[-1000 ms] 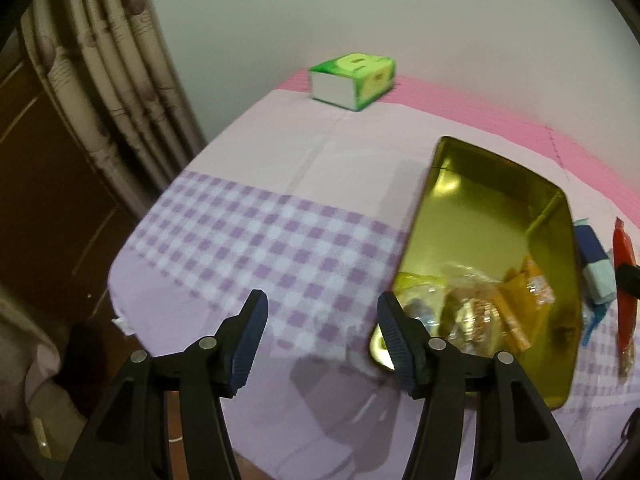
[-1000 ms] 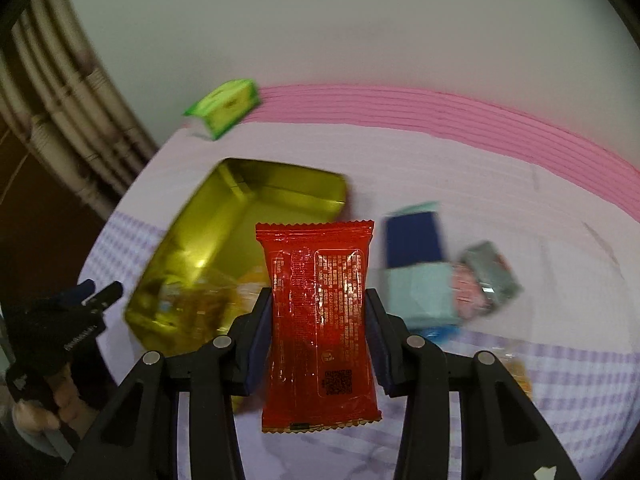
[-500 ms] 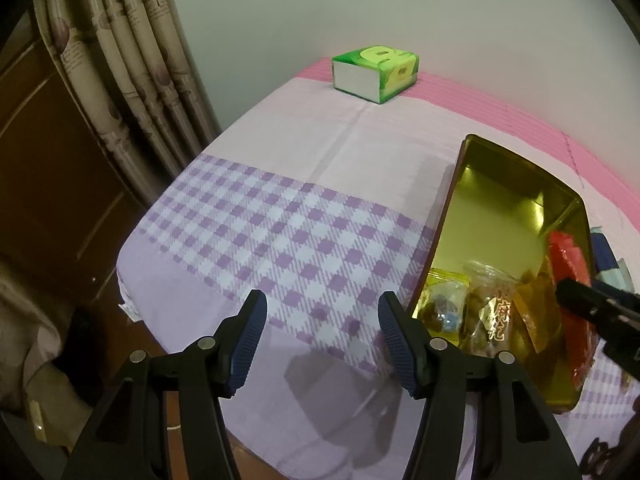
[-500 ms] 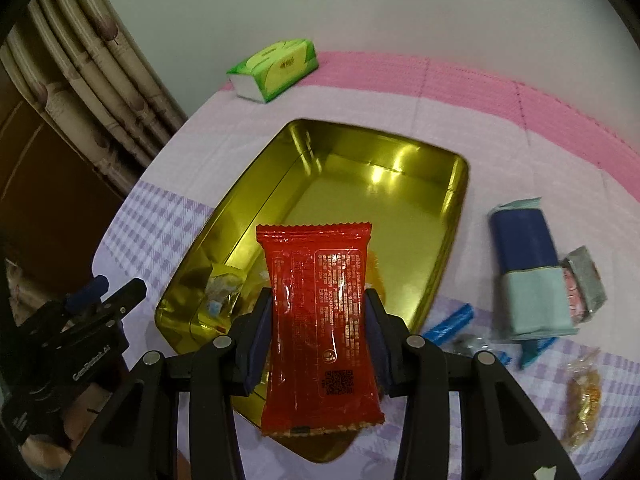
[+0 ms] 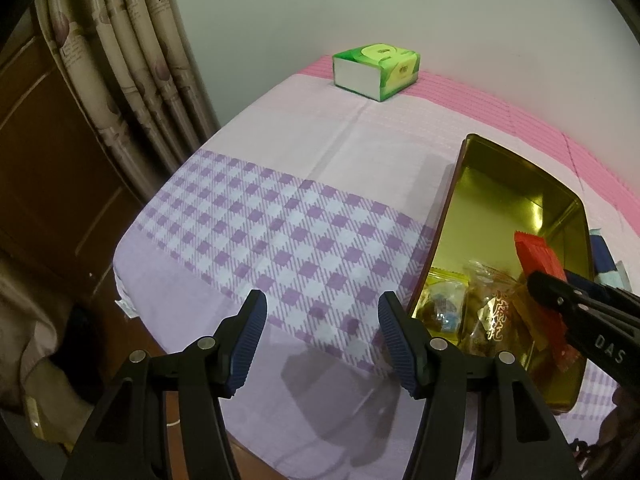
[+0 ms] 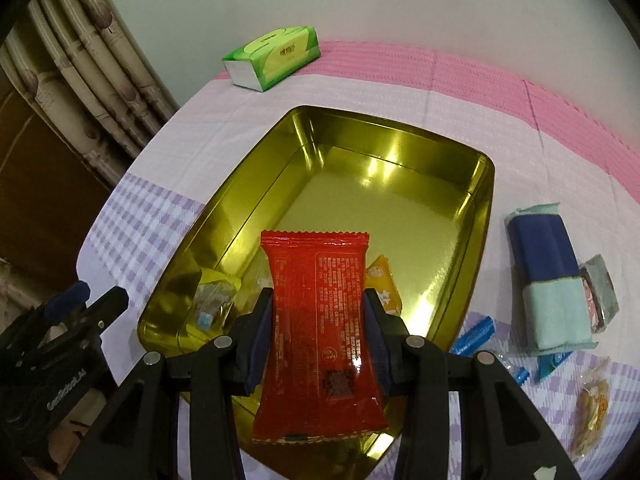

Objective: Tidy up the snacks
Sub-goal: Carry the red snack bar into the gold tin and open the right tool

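Note:
My right gripper is shut on a red snack packet and holds it over the near end of the gold tin tray. Several wrapped snacks lie in the tray's near end. In the left wrist view the tray sits at right with the red packet and the right gripper over it. My left gripper is open and empty over the purple checked cloth, left of the tray.
A blue and mint packet, a grey packet, blue wrappers and an orange snack lie right of the tray. A green tissue box stands at the back by the wall. Curtains hang left.
My right gripper has carried the red packet left and forward, from beside the tray to over its near end. The left gripper has drawn back to the left, away from the tray.

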